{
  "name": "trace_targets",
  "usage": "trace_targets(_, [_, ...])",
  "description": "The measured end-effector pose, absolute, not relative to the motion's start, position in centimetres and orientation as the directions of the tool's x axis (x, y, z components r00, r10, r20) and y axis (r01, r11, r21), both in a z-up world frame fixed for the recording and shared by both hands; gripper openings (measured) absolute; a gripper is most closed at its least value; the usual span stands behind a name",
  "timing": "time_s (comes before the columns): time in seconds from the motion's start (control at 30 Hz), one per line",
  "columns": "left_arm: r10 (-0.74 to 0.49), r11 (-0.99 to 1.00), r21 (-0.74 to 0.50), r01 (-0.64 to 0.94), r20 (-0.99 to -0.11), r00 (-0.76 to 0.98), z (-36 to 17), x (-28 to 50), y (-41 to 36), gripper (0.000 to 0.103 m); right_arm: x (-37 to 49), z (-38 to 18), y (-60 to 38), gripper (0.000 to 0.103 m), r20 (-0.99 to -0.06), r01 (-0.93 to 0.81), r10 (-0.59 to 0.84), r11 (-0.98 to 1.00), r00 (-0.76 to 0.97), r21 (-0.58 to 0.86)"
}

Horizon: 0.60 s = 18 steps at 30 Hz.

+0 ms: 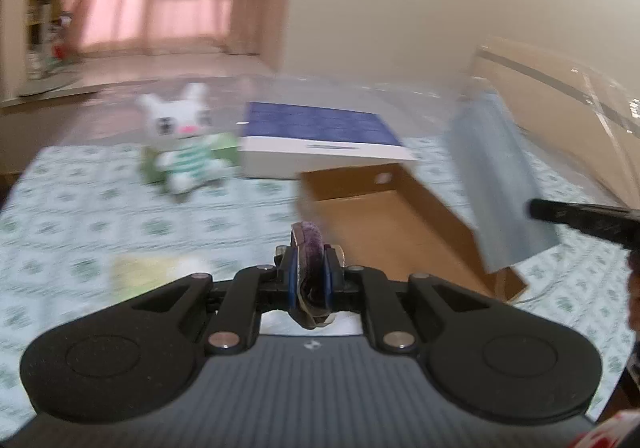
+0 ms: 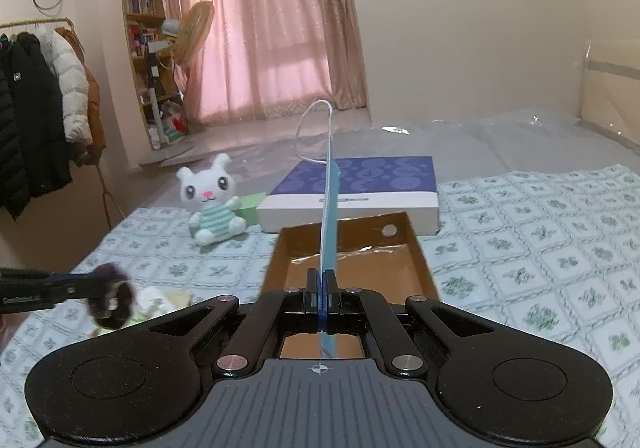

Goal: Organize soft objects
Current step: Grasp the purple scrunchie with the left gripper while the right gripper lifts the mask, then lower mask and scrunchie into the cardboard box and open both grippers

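**Both grippers loaded above the open box**

The left gripper (image 1: pixel 312 268) has its fingers nearly closed on a fuzzy dark purple hair scrunchie (image 1: pixel 310 248), the blue pads pinching one side of the ring so the rest bulges out above and below them. In the right wrist view the same scrunchie (image 2: pixel 112 302) hangs off the left gripper's tip above the bed with the green-patterned quilt (image 2: pixel 540 232), to the left of the shallow brown cardboard box (image 2: pixel 420 248).

The right gripper (image 2: pixel 322 288) has its fingers fully closed on a thin light blue face mask (image 2: pixel 329 208), held edge-on so it stands up as a narrow strip, its white ear loop (image 2: pixel 316 120) arching at the top. From the left wrist the mask (image 1: pixel 500 184) reads as a flat pale sheet hanging over the box's right side.

Both items look very light and limp. The scrunchie should squash under pressure and spring back, so a pinch across its band seems secure. The mask is floppy and will likely flutter and fold when moved; a grip on the pleated body is safer than the loop.

A white plush rabbit in a green striped top (image 2: pixel 212 204) sits on the bed beside a flat purple-lidded white box (image 2: pixel 352 192), both beyond the cardboard box
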<state>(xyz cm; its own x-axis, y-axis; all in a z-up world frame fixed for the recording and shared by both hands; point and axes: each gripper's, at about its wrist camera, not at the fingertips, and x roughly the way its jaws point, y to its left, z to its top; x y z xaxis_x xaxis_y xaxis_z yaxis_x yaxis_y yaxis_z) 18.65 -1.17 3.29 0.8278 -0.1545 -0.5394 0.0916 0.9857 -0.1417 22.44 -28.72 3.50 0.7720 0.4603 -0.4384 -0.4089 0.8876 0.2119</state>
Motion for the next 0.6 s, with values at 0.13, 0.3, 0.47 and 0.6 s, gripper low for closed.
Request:
trace_targets(0.13, [-0.221, 0.974, -0.165, 0.153, -0.572, 0.790, 2.2, 22.4, -5.8, 0.011, 25.0, 2.7, -29.6, 0.000, -0.455, -0.414, 0.455, 0.890, 0.765, 0.193])
trace_targets(0.3, [-0.258, 0.966, -0.187, 0.180, -0.631, 0.731, -0.3, 25.8, -9.8, 0.011, 27.9, 0.4, -30.5, 0.000, -0.512, -0.397, 0.408, 0.907, 0.756, 0.137])
trace_targets(0.47, [-0.261, 0.965, -0.197, 0.172, -0.677, 0.688, -2.5, 28.3, -11.6, 0.011, 29.9, -2.8, -30.4, 0.000, -0.582, -0.379, 0.320, 0.925, 0.748, 0.022])
trace_targets(0.6, [-0.249, 0.968, -0.184, 0.169, -0.702, 0.667, -4.0, 29.9, -12.2, 0.011, 30.7, -5.3, -30.1, 0.000, -0.638, -0.377, 0.290, 0.926, 0.714, -0.002])
